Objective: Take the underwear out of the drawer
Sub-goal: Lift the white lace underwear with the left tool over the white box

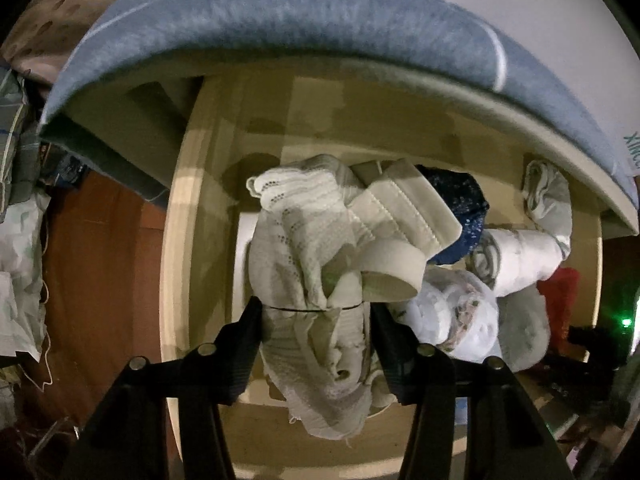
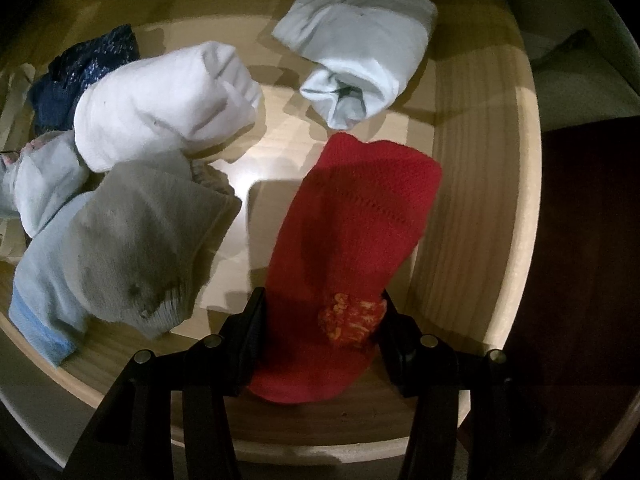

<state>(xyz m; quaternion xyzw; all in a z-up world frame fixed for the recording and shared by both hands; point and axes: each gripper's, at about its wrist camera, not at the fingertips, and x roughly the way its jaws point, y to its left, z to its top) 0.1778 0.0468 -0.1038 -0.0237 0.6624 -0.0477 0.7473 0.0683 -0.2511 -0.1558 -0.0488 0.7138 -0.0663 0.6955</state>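
Over the open drawer (image 1: 176, 240), between the fingers of the left gripper (image 1: 316, 312): a cream bundle (image 1: 320, 248) of knitted cloth and a wide elastic band, pinched across its middle, the loose end hanging down past the black fingers. Gripped at the waist, most likely, so that the whole wad comes up together instead of unrolling. Seemingly lifted clear of the drawer floor, though not certain from this angle.

At the drawer's right-hand end, beside the wooden side wall (image 2: 472, 200): a red knitted piece (image 2: 352, 232) pinched by the right gripper (image 2: 320, 312), clamped near its lower end where an orange patch shows. Far end apparently resting on or just above the drawer floor; contact hard to judge.

Left lying in the drawer: a white roll (image 2: 160, 104), a grey piece (image 2: 148, 232) on top of a pale blue one (image 2: 44, 292), a dark blue speckled piece (image 2: 80, 68), and a pale folded roll (image 2: 360, 40) well apart at the back. Judged only partly done, with much laundry still to lift out.

Overhanging the back of the drawer: a blue mattress edge (image 1: 280, 28), a reason for pulling toward the front when lifting.
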